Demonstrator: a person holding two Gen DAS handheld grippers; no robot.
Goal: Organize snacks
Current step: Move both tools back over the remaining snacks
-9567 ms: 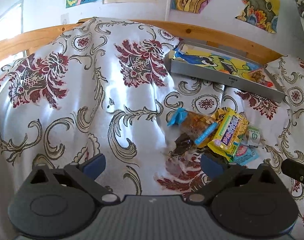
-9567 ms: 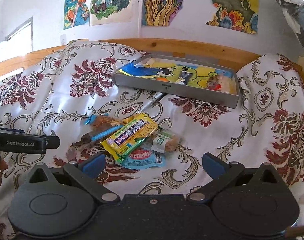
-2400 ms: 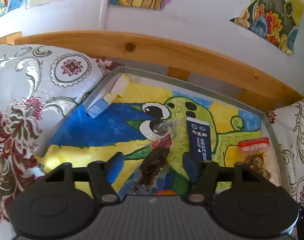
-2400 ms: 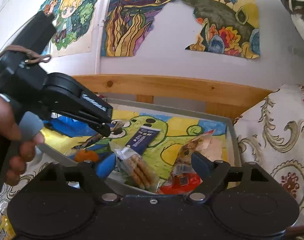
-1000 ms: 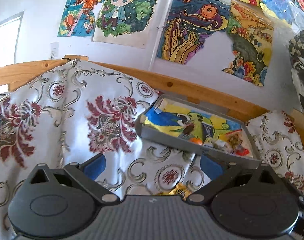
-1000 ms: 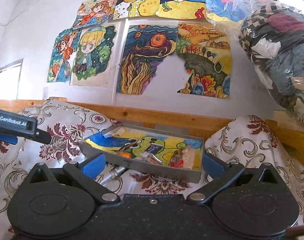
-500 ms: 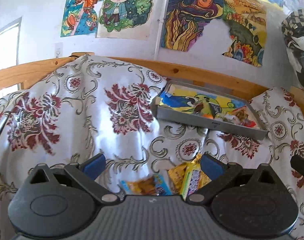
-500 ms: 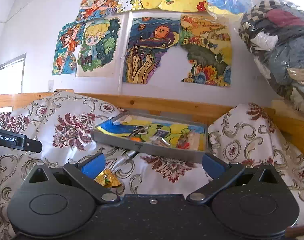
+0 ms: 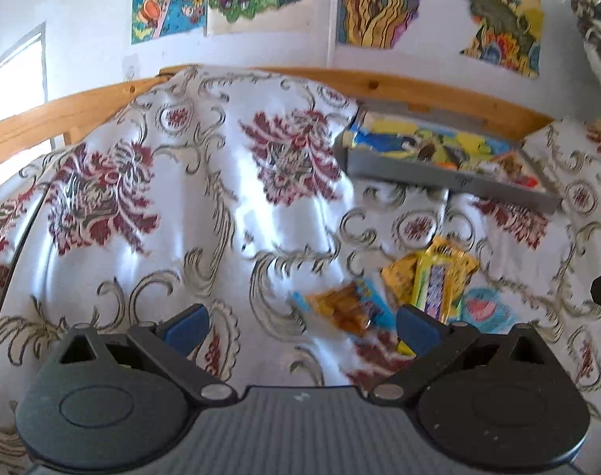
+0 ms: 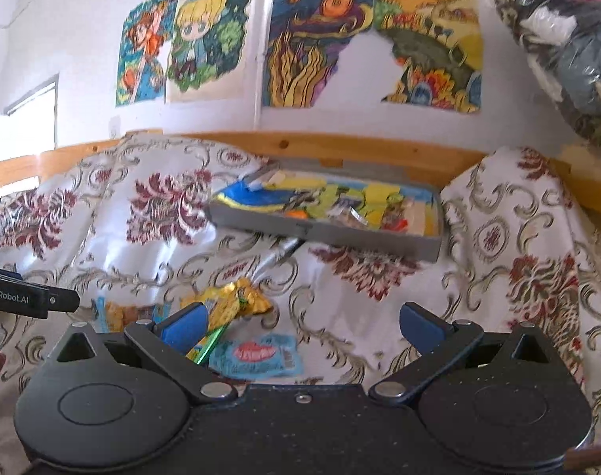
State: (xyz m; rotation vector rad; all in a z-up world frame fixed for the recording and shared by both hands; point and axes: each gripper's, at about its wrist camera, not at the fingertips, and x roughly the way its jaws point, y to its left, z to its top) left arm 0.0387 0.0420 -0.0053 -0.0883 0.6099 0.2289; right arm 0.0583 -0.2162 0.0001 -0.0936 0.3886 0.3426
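A grey tray point(image 9: 439, 176) point(image 10: 324, 231) with a cartoon-printed bottom rests at the back of the patterned cloth and holds several snack packs. Loose snacks lie nearer on the cloth: a yellow pack point(image 9: 435, 273) point(image 10: 231, 303), a clear pack of brown pieces point(image 9: 346, 308) and a light-blue pack point(image 9: 484, 310) point(image 10: 257, 354). My left gripper point(image 9: 300, 326) is open and empty, hovering just short of the brown-piece pack. My right gripper point(image 10: 302, 324) is open and empty above the light-blue pack. The left gripper's finger point(image 10: 31, 299) shows at the left edge of the right wrist view.
The floral cloth point(image 9: 162, 206) covers a humped surface bounded by a wooden rail point(image 10: 379, 152). Drawings hang on the white wall point(image 10: 320, 51). A bag of folded cloth point(image 10: 565, 27) sits at upper right. A pen-like stick point(image 10: 282, 251) pokes out under the tray.
Both grippers have drawn back from the tray and dropped toward the loose snacks, which now lie closer to the fingers. They left their earlier snacks in the tray and are open.
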